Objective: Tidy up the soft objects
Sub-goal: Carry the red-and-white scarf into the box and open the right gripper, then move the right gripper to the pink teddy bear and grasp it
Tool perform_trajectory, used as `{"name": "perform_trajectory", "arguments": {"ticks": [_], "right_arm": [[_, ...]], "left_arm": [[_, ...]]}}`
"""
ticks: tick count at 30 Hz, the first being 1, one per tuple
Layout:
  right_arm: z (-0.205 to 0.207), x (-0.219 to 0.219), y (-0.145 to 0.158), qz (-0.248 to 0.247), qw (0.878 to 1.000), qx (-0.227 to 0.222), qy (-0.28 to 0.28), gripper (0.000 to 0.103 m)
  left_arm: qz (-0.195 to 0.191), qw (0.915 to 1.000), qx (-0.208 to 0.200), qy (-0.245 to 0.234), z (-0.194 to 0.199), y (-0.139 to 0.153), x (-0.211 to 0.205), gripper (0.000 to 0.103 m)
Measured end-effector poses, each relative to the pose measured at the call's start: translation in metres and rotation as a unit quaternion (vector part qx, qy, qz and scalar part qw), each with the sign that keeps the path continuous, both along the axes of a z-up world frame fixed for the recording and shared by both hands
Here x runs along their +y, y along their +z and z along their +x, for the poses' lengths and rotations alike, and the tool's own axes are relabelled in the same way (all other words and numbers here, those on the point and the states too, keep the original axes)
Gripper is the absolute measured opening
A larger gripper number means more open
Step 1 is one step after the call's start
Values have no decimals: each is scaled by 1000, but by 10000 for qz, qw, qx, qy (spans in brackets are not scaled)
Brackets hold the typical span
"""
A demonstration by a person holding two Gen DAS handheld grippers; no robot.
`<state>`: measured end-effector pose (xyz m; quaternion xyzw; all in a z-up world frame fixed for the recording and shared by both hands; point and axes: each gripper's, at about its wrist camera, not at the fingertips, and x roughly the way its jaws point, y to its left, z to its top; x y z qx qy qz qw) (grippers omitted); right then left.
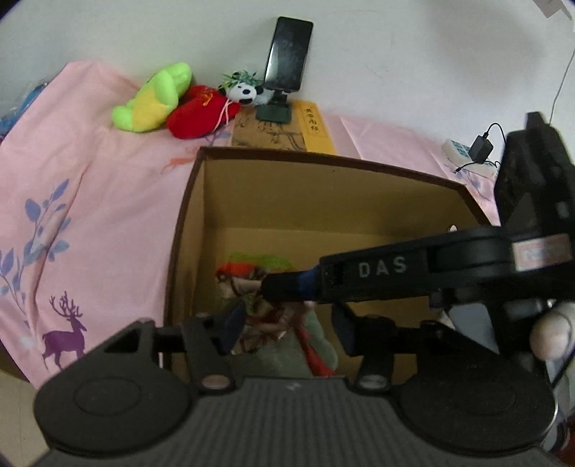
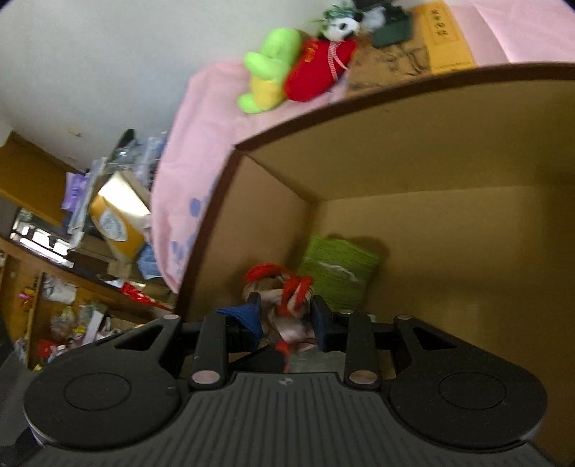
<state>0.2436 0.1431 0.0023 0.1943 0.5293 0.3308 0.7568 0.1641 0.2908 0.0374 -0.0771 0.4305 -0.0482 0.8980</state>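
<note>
A cloth doll with red yarn hair (image 1: 267,316) (image 2: 287,309) lies in the open cardboard box (image 1: 187,201) (image 2: 449,118), next to a green pad (image 2: 337,273). My left gripper (image 1: 285,328) is low inside the box, its blue-padded fingers spread on either side of the doll. My right gripper (image 2: 285,318) is also inside the box, closed on the doll; its finger (image 1: 287,285) crosses the left wrist view. On the pink sheet behind the box lie a green-yellow plush (image 1: 152,98) (image 2: 271,68), a red plush (image 1: 199,113) (image 2: 318,72) and a panda plush (image 1: 244,89) (image 2: 341,25).
A phone on a stand (image 1: 287,57) rests on a brown board (image 1: 280,133) by the white wall. A power strip with charger (image 1: 474,152) lies at the right. Cluttered wooden shelves (image 2: 72,251) stand left of the bed.
</note>
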Motion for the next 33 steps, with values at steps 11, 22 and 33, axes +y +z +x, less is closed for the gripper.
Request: {"name": "perform_trajectory", "arguments": {"ticks": [11, 22, 33], "right_arm": [[-14, -25, 20, 429, 9989, -47, -197, 14], [-42, -104, 55, 724, 9940, -539, -624, 14], [-82, -235, 54, 411, 9855, -688, -1495, 14]], "left_arm": [[-19, 10000, 11, -44, -22, 6, -2, 53], [-101, 9974, -395, -586, -41, 45, -65, 53], [-250, 9826, -308, -1812, -53, 48, -203, 53]]}}
